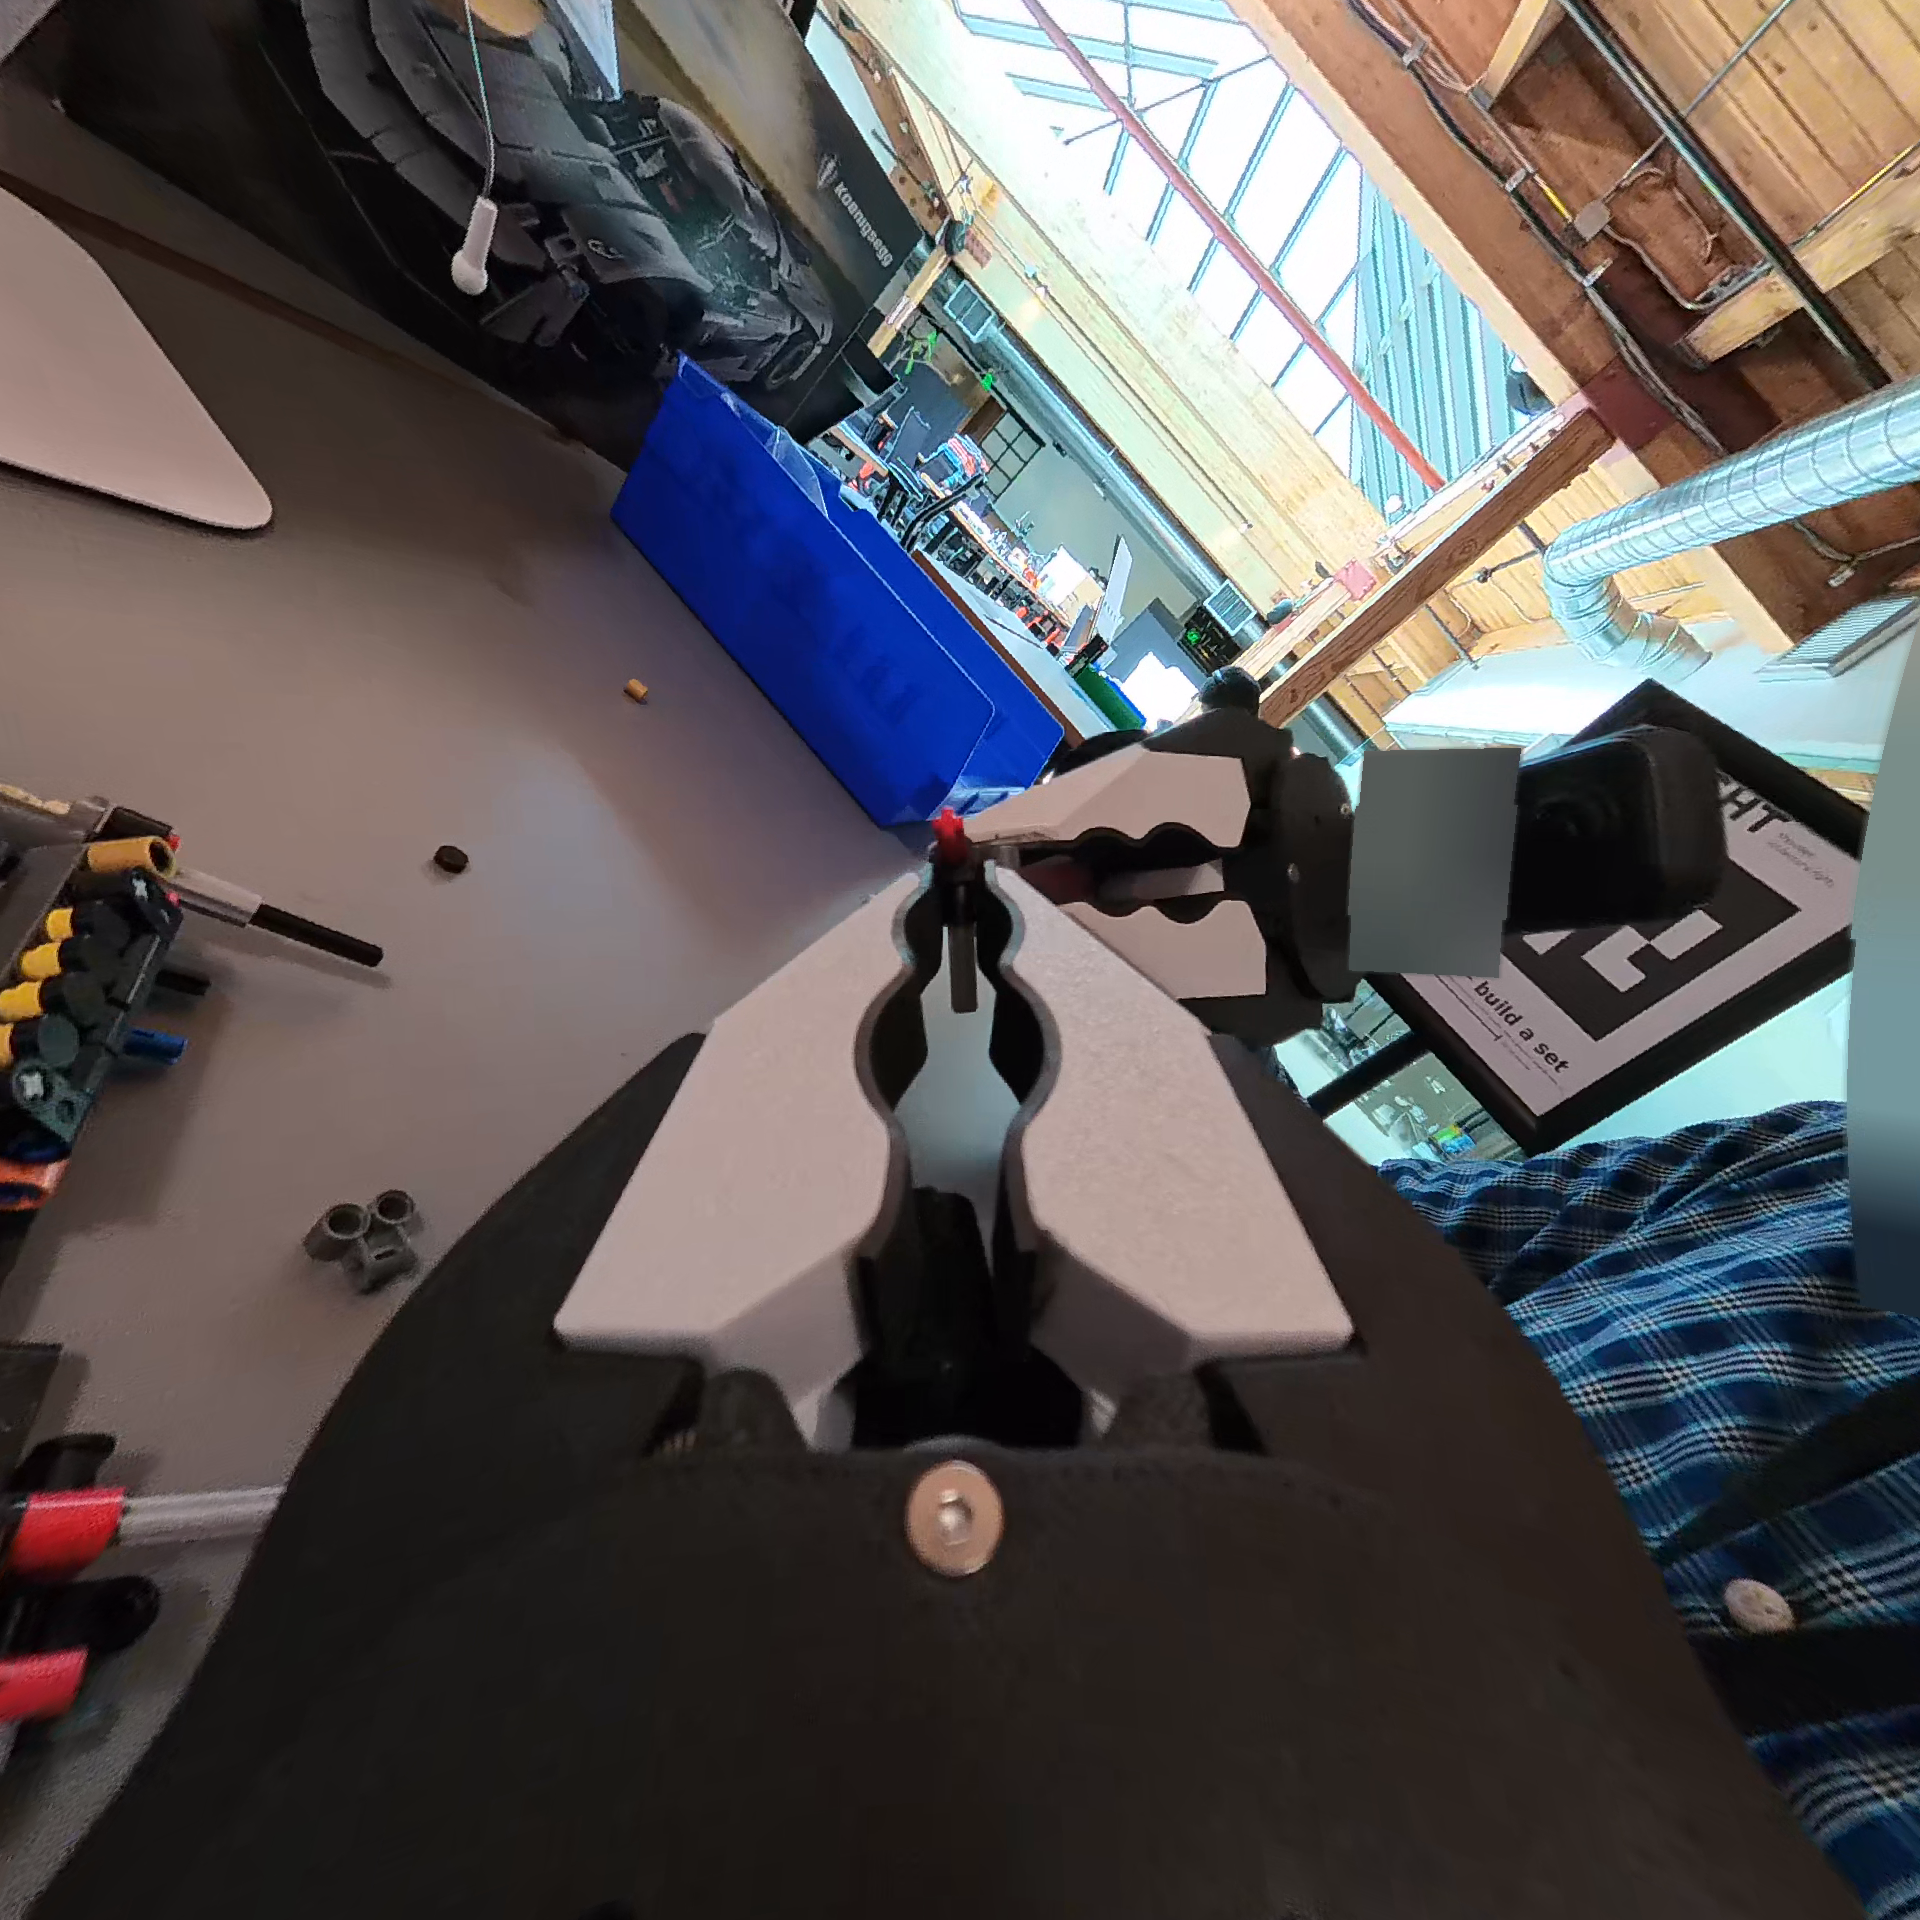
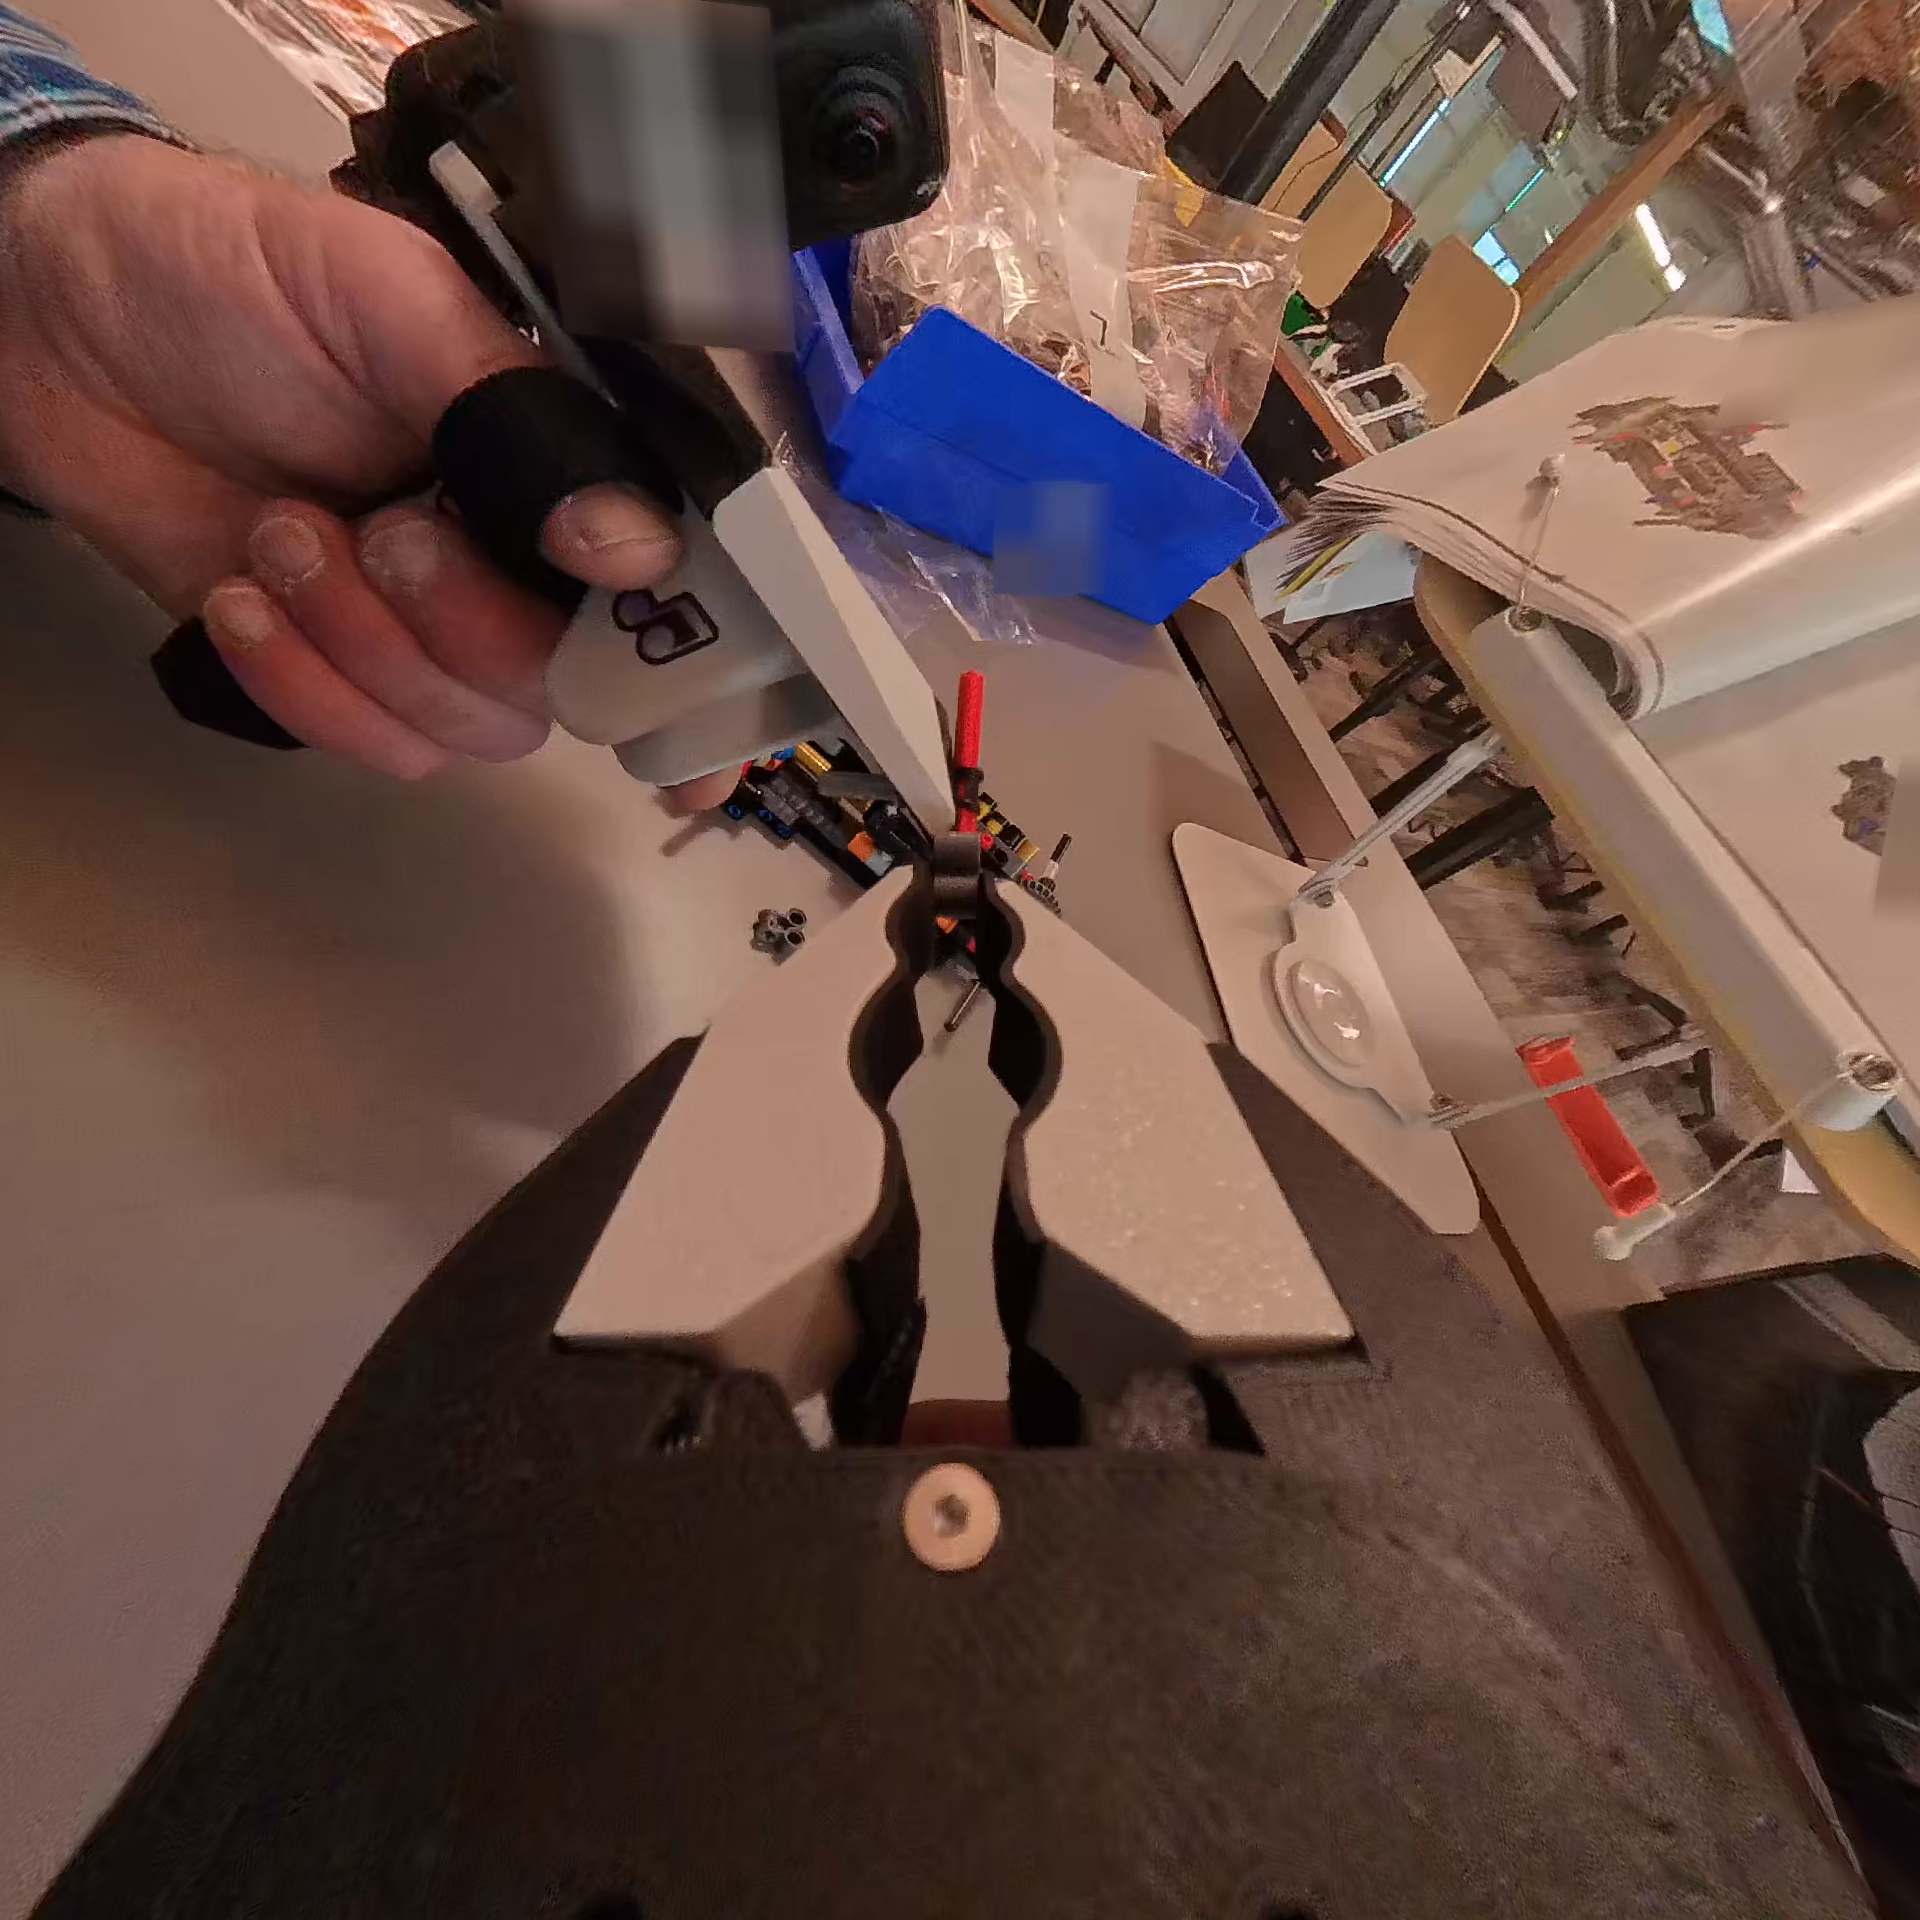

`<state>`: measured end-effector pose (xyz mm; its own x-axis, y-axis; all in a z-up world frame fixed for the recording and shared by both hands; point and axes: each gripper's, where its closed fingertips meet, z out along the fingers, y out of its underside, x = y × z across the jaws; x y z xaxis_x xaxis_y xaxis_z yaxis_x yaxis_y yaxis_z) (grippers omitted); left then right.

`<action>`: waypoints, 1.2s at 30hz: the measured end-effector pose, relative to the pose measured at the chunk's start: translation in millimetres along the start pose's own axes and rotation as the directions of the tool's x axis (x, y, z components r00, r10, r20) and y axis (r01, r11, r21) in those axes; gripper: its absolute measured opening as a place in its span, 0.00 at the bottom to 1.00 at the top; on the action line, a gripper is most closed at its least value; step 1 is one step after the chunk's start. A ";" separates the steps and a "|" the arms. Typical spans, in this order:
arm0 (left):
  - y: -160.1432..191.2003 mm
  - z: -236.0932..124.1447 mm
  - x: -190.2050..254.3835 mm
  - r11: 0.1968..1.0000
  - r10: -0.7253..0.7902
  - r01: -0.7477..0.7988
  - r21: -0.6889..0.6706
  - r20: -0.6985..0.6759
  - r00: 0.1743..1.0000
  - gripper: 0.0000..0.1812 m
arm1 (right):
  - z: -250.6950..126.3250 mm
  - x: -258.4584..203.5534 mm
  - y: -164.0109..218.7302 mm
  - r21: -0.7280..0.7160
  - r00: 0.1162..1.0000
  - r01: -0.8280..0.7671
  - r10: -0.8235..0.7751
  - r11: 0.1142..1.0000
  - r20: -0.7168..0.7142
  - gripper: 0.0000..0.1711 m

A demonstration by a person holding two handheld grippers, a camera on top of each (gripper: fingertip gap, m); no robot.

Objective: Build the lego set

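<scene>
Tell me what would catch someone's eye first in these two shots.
Likely the red axle, a thin rod held where the left gripper and right gripper meet tip to tip above the grey table. Behind them a bright blue bin stands out, with clear plastic bags spilling over it.
</scene>
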<state>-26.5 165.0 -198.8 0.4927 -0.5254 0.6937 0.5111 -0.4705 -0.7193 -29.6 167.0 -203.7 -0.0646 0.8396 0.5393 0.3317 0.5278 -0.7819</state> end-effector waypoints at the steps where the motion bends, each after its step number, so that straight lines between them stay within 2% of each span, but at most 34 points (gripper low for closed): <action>1: 0.2 -0.3 0.3 1.000 0.001 -0.001 0.003 0.001 1.000 0.02 | -0.2 -0.5 -0.1 0.000 1.000 0.001 -0.001 1.000 -0.001 0.03; 7: -8.6 -2.9 6.0 0.997 0.035 -0.034 0.063 -0.008 0.999 0.02 | -1.0 3.5 -8.3 -0.022 0.992 0.063 -0.065 0.998 -0.107 0.02; 11: -13.6 -5.3 8.0 0.993 0.063 -0.064 0.101 0.016 0.998 0.02 | 0.3 5.2 -12.2 0.014 0.985 -0.060 0.062 0.998 -0.162 0.03; 15: -16.3 -9.5 7.4 0.990 0.053 -0.055 0.129 0.018 0.998 0.02 | -1.7 3.1 -9.8 0.013 0.976 -0.086 0.087 0.996 -0.200 0.03; 19: -17.0 -11.5 10.9 0.988 0.089 -0.090 0.123 0.018 0.996 0.02 | -6.5 1.9 -10.3 0.016 0.977 -0.093 0.094 0.996 -0.189 0.03; 30: -17.0 -9.4 11.5 0.992 0.065 -0.061 0.111 -0.040 0.997 0.03 | -5.3 3.1 -9.8 0.026 0.981 -0.119 0.122 0.993 -0.152 0.02; 33: -10.2 -4.5 15.4 0.996 0.059 -0.054 0.073 -0.065 0.996 0.08 | -4.2 -0.9 -11.2 0.027 0.985 -0.114 0.117 0.993 -0.129 0.02; 36: -9.4 -4.7 11.5 0.994 0.078 -0.076 0.081 -0.032 0.996 0.02 | -3.1 -3.3 -13.9 0.033 0.986 -0.108 0.112 0.994 -0.127 0.02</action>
<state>-29.0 160.1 -184.2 0.5088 -0.5828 0.6336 0.5279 -0.3702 -0.7644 -31.2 156.5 -193.6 0.0930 0.8701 0.4841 0.3056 0.4378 -0.8456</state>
